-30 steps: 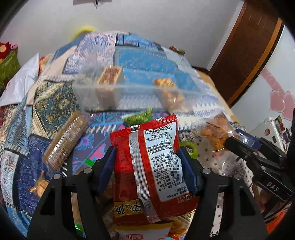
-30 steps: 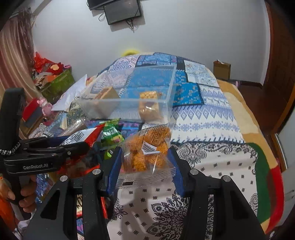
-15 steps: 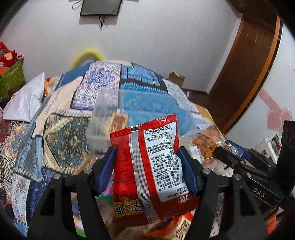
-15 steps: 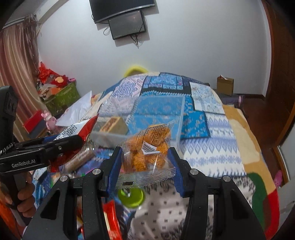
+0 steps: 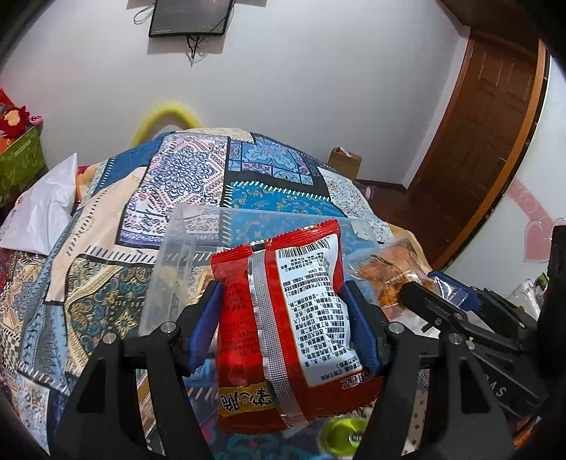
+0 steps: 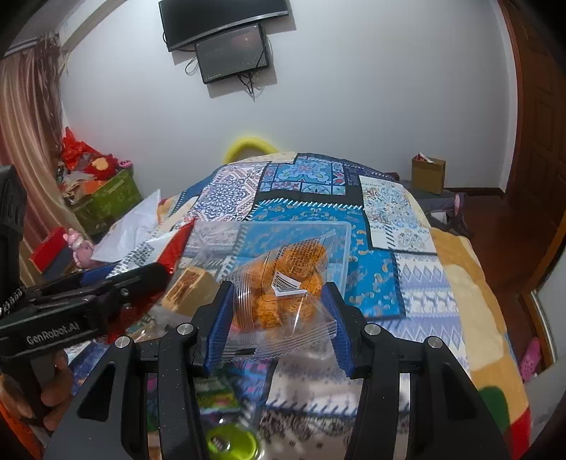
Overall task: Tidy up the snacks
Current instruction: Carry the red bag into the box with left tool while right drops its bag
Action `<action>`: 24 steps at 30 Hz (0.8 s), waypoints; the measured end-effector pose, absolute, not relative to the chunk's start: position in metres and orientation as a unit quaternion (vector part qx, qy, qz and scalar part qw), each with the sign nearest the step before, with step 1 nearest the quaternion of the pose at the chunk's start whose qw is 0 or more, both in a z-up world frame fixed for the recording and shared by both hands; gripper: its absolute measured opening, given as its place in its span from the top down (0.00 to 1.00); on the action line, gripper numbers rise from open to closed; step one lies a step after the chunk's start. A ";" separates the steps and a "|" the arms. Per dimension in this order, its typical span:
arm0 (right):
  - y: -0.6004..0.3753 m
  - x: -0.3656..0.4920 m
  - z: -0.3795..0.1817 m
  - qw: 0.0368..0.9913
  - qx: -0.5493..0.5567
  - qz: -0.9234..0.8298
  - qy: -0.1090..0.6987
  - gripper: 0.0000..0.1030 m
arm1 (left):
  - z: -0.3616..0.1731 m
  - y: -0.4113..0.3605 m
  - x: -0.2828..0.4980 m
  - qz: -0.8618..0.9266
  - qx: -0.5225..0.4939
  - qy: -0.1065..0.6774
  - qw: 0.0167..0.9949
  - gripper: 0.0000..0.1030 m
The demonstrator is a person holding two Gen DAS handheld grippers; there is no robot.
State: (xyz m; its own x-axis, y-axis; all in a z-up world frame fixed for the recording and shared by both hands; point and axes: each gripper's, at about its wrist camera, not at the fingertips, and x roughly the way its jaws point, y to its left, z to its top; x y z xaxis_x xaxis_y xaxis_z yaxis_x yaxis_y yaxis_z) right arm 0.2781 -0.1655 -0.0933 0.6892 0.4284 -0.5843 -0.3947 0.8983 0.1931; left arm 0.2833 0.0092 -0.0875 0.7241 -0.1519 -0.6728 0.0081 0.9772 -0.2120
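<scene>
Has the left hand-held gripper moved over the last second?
Yes. The left hand-held gripper, shut on the red snack packet, has risen and tilted upward: the clear bin sits lower, the wall screen now visible.

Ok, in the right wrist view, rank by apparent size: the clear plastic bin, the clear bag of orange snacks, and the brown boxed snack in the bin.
1. clear plastic bin, widest, though farther away.
2. clear bag of orange snacks, held by the right gripper; nearness enlarges it.
3. brown boxed snack, smallest, partly hidden.
</scene>
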 end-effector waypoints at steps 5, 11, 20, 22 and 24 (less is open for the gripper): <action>-0.156 0.297 -0.106 0.913 0.011 0.223 0.340 0.55 | -0.104 0.005 0.305 -0.038 -0.088 0.383 0.919 0.35; -0.154 0.309 -0.121 0.905 0.005 0.225 0.360 0.55 | -0.124 0.007 0.326 -0.040 -0.089 0.405 0.909 0.35; -0.149 0.319 -0.132 0.895 0.007 0.233 0.380 0.54 | -0.136 0.009 0.336 -0.027 -0.084 0.411 0.907 0.34; -0.148 0.319 -0.132 0.893 0.004 0.234 0.384 0.53 | -0.135 0.009 0.337 -0.030 -0.085 0.413 0.906 0.32; -0.146 0.319 -0.131 0.892 0.001 0.235 0.385 0.52 | -0.135 0.009 0.337 -0.036 -0.092 0.416 0.904 0.31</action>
